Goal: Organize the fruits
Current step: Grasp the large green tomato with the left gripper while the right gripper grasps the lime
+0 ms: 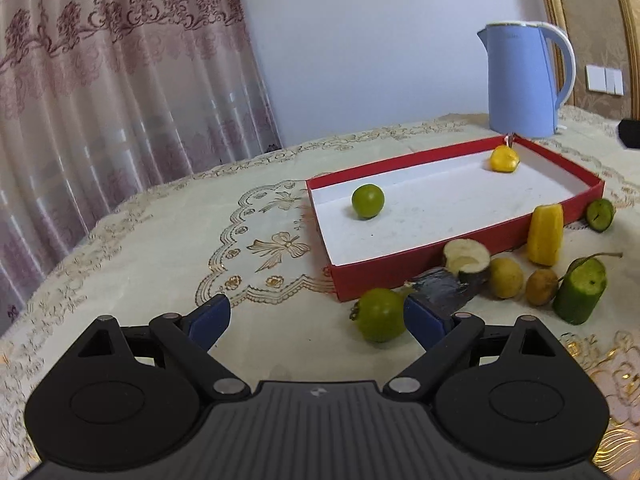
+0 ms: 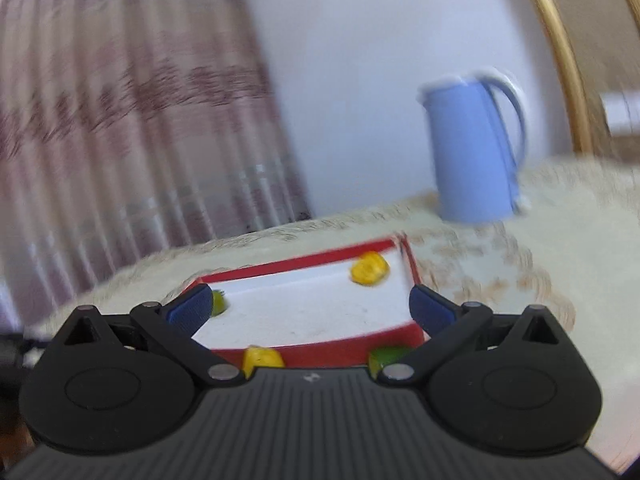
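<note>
A red box with a white floor (image 1: 480, 196) lies on the tablecloth and holds a green round fruit (image 1: 367, 201) and a yellow fruit (image 1: 504, 159). In front of it lie a green fruit (image 1: 379, 314), a dark cut eggplant piece (image 1: 466, 258), two small yellowish fruits (image 1: 506, 278), a yellow piece (image 1: 545, 234), a cucumber piece (image 1: 580, 290) and a green half (image 1: 600, 215). My left gripper (image 1: 318, 318) is open; the near green fruit lies just inside its right finger. My right gripper (image 2: 310, 308) is open over the box (image 2: 316, 312), nothing between its fingers. That view is blurred.
A blue kettle (image 1: 520, 80) stands behind the box at the back right. Pink curtains hang at the left beyond the table edge. A gold chair frame (image 1: 560, 12) rises at the far right. The embroidered cloth (image 1: 260, 240) stretches bare left of the box.
</note>
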`<state>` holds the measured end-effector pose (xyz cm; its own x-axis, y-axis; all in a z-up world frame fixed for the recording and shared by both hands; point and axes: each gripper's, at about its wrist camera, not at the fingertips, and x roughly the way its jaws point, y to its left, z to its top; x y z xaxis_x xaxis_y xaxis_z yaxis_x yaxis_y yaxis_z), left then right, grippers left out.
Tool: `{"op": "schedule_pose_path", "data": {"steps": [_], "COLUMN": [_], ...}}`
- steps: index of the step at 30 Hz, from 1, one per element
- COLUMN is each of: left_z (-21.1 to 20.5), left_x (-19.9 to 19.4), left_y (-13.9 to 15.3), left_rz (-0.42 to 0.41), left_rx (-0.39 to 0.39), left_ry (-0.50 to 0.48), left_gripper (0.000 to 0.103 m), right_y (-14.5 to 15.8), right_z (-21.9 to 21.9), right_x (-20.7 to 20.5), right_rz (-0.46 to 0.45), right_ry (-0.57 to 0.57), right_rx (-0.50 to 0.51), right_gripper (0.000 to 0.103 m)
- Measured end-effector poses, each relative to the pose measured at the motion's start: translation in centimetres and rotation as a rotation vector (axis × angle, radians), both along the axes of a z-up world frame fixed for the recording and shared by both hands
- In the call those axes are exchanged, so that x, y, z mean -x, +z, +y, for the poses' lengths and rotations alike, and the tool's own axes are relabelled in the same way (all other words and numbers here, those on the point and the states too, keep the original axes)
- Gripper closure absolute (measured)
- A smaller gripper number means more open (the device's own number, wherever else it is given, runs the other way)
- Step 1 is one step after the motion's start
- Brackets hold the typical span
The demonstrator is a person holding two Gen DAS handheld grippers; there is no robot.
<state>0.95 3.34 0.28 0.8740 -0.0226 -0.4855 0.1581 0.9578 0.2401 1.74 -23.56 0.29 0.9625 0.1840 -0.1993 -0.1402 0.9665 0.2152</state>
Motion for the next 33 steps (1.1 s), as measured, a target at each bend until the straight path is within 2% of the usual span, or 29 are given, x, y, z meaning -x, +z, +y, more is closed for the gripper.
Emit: {"op": "schedule_pose_path", "data": {"steps": [3,6,10,14,16,18,21,23,26,29,32,33], "left_z": [-0.5,-0.6,-1.0,-1.5,-1.2,-0.7,0.0,0.2,0.1,0.5,0.1,-0.1], "left_x": [-0.3,-0.4,-1.0,-1.6,-2.1,-2.7,-3.4,-3.6,-4.0,-4.4,-3.5,-3.4], "left_y": [-0.5,-0.5,-0.6,-0.8,-0.7,-0.4,-0.4,-0.3,-0.3,-0.7,-0.9,-0.9], "left_rz": [0.013,0.016,0.058,0.046,0.068,0.110,0.183,0.194,0.213,0.301,0.261,0.250], "left_rx": [-0.044,-0.044,-0.040,-0.064,-0.032,0.024,0.097,0.120,0.129,0.184,0.167,0.160], "left_ry": [-0.027,-0.061,-0.122,-0.137,-0.145,-0.163,-0.196,-0.216,-0.232,-0.232,-0.235,-0.232], "left_gripper": [0.023,0.030,0.031,0.032,0.037,0.047,0.056,0.061,0.064,0.064,0.070,0.070], "right_y": [0.7,0.8,0.5,0.3,0.2,0.0,0.0,0.0,0.1,0.2,0.3,0.3], "right_z": [1.3,1.9,2.5,2.5,2.6,2.7,2.6,2.6,2.7,2.8,2.6,2.6], "right_x": [1.1,1.1,0.9,0.7,0.7,0.7,0.9,0.9,0.8,0.9,0.8,0.7], "right_rz": [-0.027,-0.002,0.032,0.044,0.048,0.049,0.049,0.043,0.048,0.043,0.046,0.055], "right_ry": [0.011,0.028,0.019,-0.006,-0.022,-0.034,-0.038,-0.040,-0.041,-0.044,-0.038,-0.034], "right_rx": [0.061,0.077,0.098,0.132,0.159,0.175,0.169,0.165,0.168,0.185,0.184,0.181], "right_gripper": [0.000,0.000,0.000,0.000,0.000,0.000,0.000,0.000,0.000,0.000,0.001,0.007]}}
